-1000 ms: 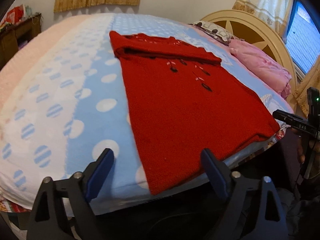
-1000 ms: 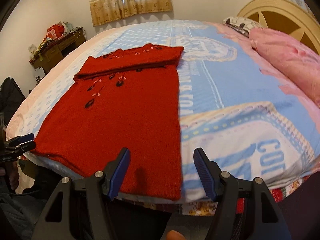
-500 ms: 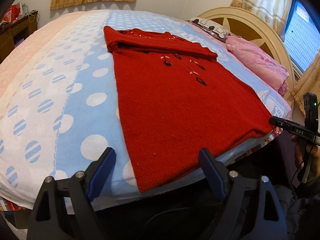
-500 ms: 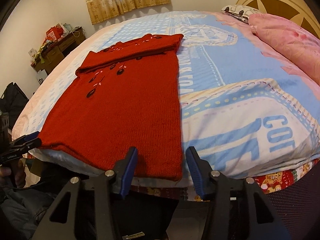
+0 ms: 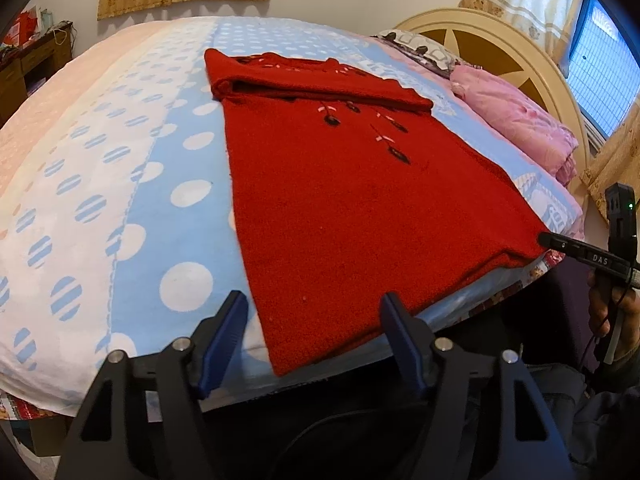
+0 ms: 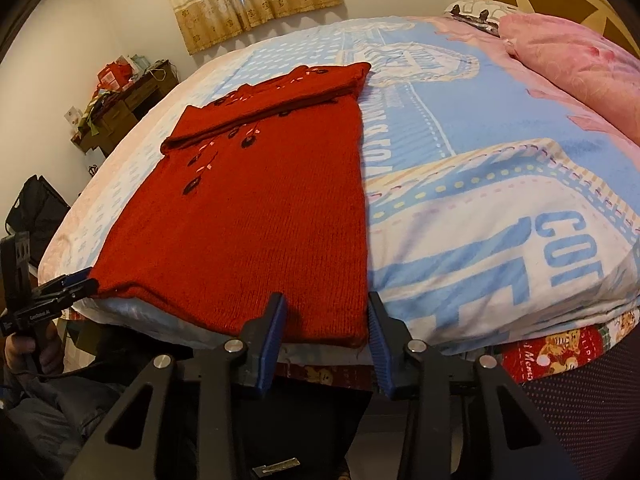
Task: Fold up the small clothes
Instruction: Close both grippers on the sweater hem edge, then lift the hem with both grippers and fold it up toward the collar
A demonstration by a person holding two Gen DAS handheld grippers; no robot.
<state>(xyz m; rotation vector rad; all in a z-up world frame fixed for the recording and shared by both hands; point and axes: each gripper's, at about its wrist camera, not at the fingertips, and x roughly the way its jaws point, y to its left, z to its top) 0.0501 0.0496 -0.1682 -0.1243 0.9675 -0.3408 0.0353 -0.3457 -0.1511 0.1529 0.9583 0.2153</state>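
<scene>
The bed [image 5: 100, 184] is carrying the red sweater [image 5: 360, 200], lying lengthwise from the near edge toward the far side. Its hem corners are sitting at that edge, one before each gripper. The left gripper [image 5: 314, 336] and right gripper [image 6: 326, 332] are closing, pads not yet pressing. No containers.

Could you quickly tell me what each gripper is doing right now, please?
Left gripper: closing around the red sweater's hem corner, not gripping.
Right gripper: closing around the other corner, not gripping.

- Soft, even indoor light, daylight coming through the window [image 5: 600, 76] up right of the tongs
- Heavy fisheye bending, black corners
- Sharp overall, faint shadows under the tongs
</scene>
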